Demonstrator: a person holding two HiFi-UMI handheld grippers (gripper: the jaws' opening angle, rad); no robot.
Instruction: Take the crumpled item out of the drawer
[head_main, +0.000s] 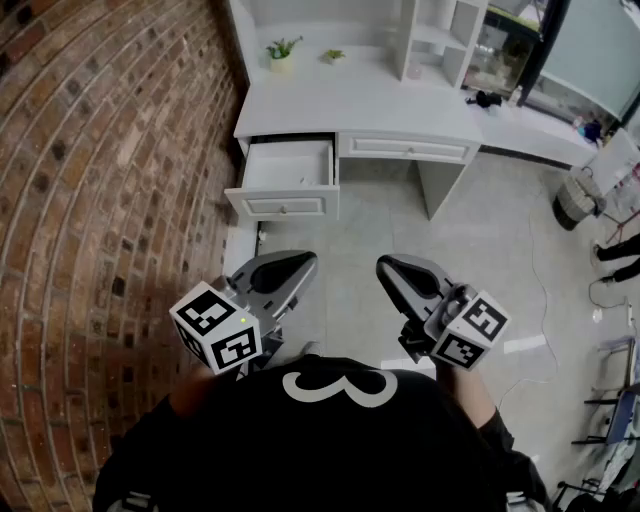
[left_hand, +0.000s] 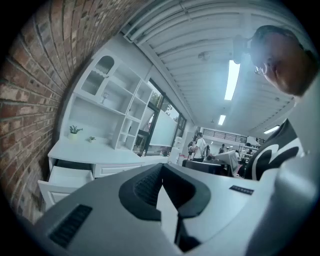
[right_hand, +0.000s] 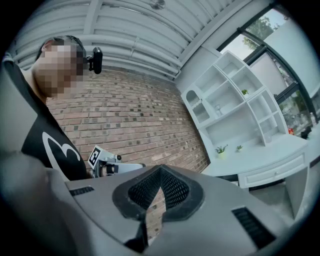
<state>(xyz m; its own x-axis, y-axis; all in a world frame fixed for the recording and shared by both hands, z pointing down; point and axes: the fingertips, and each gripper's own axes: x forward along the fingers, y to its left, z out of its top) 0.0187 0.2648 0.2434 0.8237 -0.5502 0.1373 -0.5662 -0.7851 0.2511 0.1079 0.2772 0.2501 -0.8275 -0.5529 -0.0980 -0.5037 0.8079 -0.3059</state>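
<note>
The left gripper (head_main: 303, 263) has its jaws pressed together with nothing between them. The right gripper (head_main: 386, 266) beside it is the same, closed and empty. Both are held near the person's body. Well ahead of them, more on the left gripper's side, the drawer (head_main: 290, 165) of the white desk (head_main: 350, 100) stands pulled open. Its inside looks pale, and I cannot see the crumpled item there from here. I expect such a thing to be light and soft and to yield under the pads, so pinching one raised fold should be enough.
</note>
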